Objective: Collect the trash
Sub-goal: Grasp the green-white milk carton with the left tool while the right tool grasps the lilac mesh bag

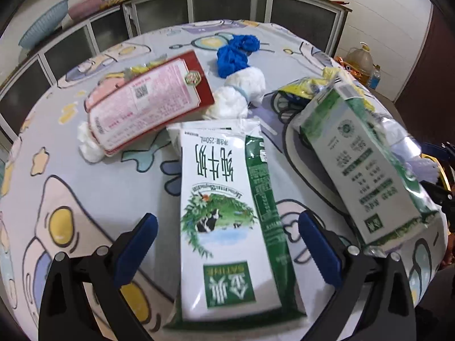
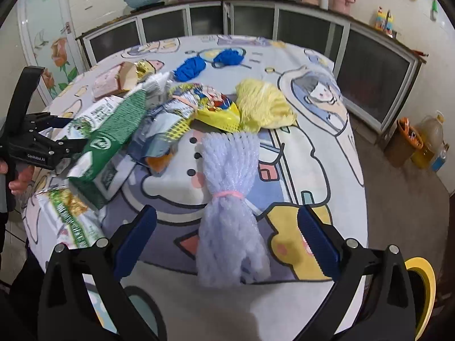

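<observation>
A: Left wrist? 
B: Left hand-held gripper spread wide around flat milk carton at near table edge; red box, second carton flank it.

A: Right wrist? 
B: Right hand-held gripper agape, straddling lavender mesh bundle; yellow bag behind.

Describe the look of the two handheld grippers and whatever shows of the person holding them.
Both the left gripper and the right gripper have matte black angular arms with round silver bolt heads, tipped with dark blue ridged pads. In the right wrist view the left gripper's black body carries small white lettering, too small to read surely. Of the person, only the fingers of a hand gripping its handle show; no sleeve is clear.
</observation>
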A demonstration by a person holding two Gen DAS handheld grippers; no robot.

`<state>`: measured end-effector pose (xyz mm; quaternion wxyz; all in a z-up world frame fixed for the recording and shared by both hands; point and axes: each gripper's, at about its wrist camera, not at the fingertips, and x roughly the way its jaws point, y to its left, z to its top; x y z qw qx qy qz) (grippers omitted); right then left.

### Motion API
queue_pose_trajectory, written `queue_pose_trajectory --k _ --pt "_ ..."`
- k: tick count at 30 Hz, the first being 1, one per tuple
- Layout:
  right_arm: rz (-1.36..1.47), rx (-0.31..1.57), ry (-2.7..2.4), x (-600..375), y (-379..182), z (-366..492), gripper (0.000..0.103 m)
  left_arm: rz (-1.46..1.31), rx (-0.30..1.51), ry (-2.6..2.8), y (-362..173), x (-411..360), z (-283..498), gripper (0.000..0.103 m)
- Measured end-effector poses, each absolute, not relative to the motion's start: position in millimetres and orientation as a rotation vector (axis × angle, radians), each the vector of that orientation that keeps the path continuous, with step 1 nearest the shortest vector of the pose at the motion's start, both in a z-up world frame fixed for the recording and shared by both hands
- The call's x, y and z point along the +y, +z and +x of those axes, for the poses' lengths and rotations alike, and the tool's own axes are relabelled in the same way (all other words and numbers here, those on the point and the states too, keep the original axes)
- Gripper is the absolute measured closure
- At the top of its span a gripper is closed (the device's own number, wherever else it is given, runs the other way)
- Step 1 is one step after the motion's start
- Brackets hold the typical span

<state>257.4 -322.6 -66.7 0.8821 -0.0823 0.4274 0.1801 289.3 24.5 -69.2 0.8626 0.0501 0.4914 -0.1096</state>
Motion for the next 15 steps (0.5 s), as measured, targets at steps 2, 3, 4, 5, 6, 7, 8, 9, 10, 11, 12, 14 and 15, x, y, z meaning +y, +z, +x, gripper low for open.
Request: queue_pose_trajectory --k 2,3,4,5,6,7,8,9,10,11,12,14,15 --pt "-0.170 0.905 0.367 -322.7 -70.5 263.6 0.008 0.100 1.047 -0.240 -74.8 23.2 293.0 0.007" --pt "-0.163 0.910 0.369 -322.1 -71.8 266.2 0.008 0.097 1.049 -0.245 -77.6 23.1 295.2 0.007" --pt "-0.152 0.922 0.376 -322.3 -73.9 269.5 0.008 0.102 1.051 -0.247 -80.0 22.7 297.6 0.007" --pt "-0.148 0.933 0.376 -322.4 -76.3 272.6 0.008 0.106 1.057 -0.246 -83.7 23.0 299.7 0.007" --pt "-0.150 0.937 0.371 -321.9 -77.7 274.0 0.009 0.101 1.061 -0.247 -85.4 23.1 301.6 0.007" --pt "-0.155 0.939 0.363 -320.9 -79.0 275.0 0.010 0.093 1.064 -0.251 -86.5 23.2 302.7 0.007" --pt "-0.161 0.945 0.357 -320.2 -80.4 275.6 0.017 0.088 1.061 -0.250 -86.0 23.6 302.4 0.008" --pt "-0.159 0.951 0.354 -320.0 -81.1 276.4 0.025 0.086 1.054 -0.250 -85.1 23.7 302.2 0.010" --pt "-0.152 0.960 0.350 -320.4 -82.2 277.2 0.027 0.088 1.052 -0.248 -84.6 24.3 302.6 0.015" --pt "-0.147 0.970 0.349 -321.1 -83.7 277.7 0.028 0.092 1.045 -0.240 -84.0 25.6 301.9 0.020" --pt "-0.142 0.982 0.349 -321.6 -86.3 278.2 0.037 0.096 1.041 -0.237 -83.1 27.3 301.7 0.027" --pt "-0.145 0.992 0.326 -322.2 -89.2 278.7 0.053 0.089 1.031 -0.220 -82.0 32.0 301.4 0.044" --pt "-0.141 0.989 0.319 -322.8 -89.2 277.9 0.065 0.078 1.029 -0.217 -81.5 35.2 301.8 0.044"
